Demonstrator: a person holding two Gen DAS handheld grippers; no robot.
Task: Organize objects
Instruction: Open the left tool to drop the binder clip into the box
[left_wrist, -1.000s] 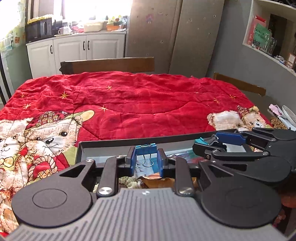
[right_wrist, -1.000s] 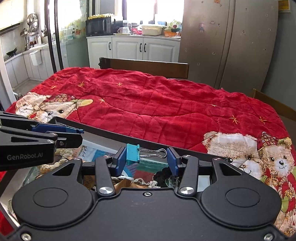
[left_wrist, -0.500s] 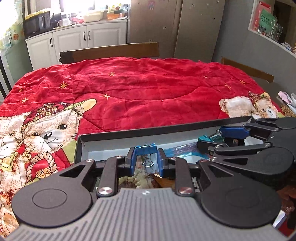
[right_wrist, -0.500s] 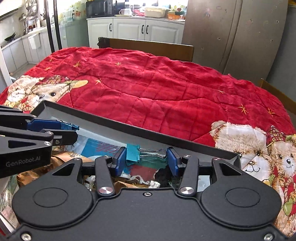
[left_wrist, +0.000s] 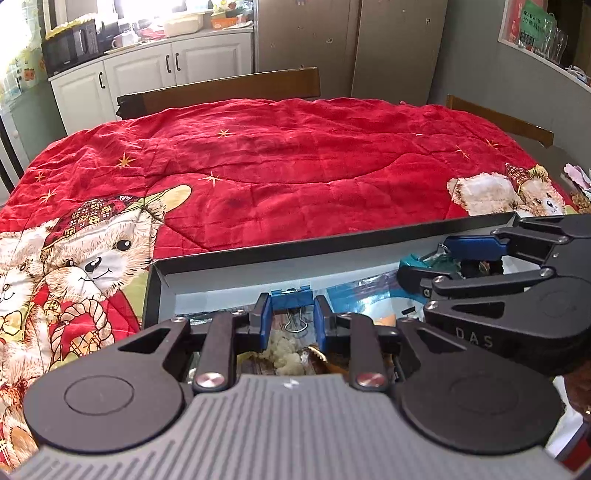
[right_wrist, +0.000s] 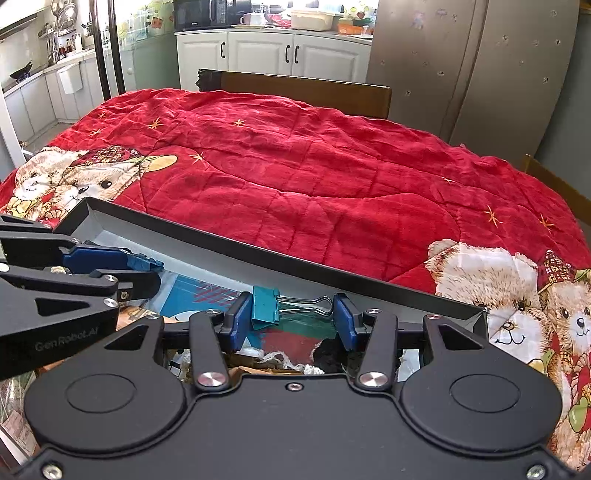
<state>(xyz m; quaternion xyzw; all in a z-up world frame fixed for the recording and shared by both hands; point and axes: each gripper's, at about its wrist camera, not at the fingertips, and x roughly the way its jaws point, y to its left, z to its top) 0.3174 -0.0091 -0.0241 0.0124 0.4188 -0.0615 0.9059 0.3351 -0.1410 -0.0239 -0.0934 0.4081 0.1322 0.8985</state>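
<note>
My left gripper (left_wrist: 291, 317) is shut on a blue binder clip (left_wrist: 291, 298) and holds it over a black box (left_wrist: 332, 245) with a grey inside. My right gripper (right_wrist: 293, 314) is shut on a teal binder clip (right_wrist: 266, 304), gripped end to end from its body to its wire handles (right_wrist: 314, 304), over the same box (right_wrist: 258, 258). Each gripper shows in the other's view: the right one (left_wrist: 424, 266) at the right, the left one (right_wrist: 147, 273) at the left. The box holds packets, a blue-and-white wrapper (right_wrist: 192, 295) and other small items.
The box lies at the near edge of a table covered by a red quilt (left_wrist: 277, 166) with teddy bear prints. Wooden chairs (left_wrist: 229, 88) stand at the far side and the right. Kitchen cabinets and a fridge are behind.
Both grippers have tilted down and moved lower over the box, each with its clip still held. More of the box's inside shows now.
</note>
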